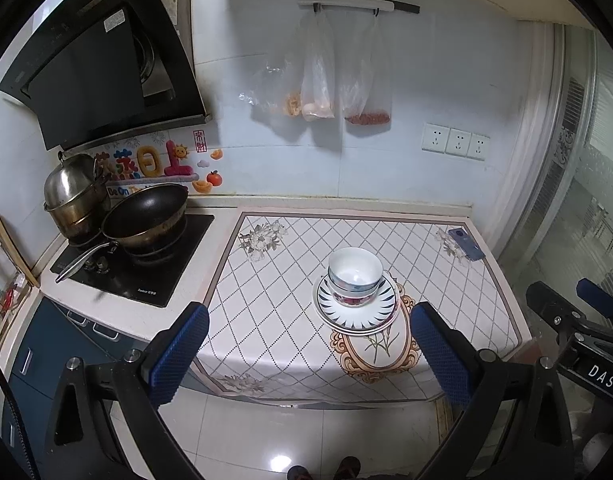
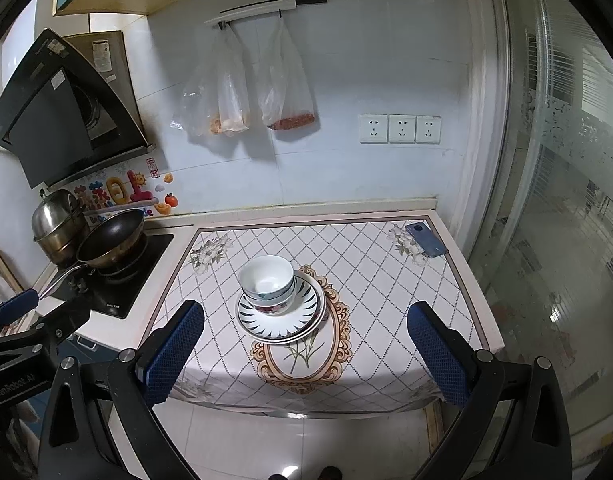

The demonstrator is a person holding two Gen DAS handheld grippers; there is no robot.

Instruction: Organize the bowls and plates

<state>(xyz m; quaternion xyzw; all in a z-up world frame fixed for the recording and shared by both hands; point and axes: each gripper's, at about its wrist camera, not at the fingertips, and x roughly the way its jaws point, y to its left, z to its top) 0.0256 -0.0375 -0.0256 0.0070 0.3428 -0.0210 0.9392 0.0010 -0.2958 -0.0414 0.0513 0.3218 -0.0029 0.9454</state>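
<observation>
Hanging over the pale tiled floor (image 1: 266, 432) in front of the desk (image 1: 290, 264), the left claw (image 1: 308, 354) has its blue-padded fingers (image 1: 178, 360) spread wide with nothing between them. The right claw (image 2: 306, 354) hangs the same way beside it, jaws wide apart and empty; its dark frame shows at the right edge of the left wrist view. Both sit back from the desk edge and touch nothing.

Past the fingers lies the patterned cloth (image 2: 370, 280), a white diamond grid with an ornate oval frame printed at its near middle. On the far rim of that oval stands the stack of plates (image 1: 356, 314): the top one white with dark blue rim marks, at least one more under it. A stack of bowls (image 1: 354, 276) sits on the plates, white inside, nested, slightly off centre toward the left.

Farther back, near the right rear corner of the cloth, lies a blue phone (image 2: 425, 240). Left of the cloth is a black hob (image 1: 138, 264) carrying a dark wok (image 1: 146, 216) and a steel pot (image 1: 68, 192). On the rear wall hang clear plastic bags (image 2: 250, 92) from a rail, with three sockets (image 2: 400, 129) to their right.
</observation>
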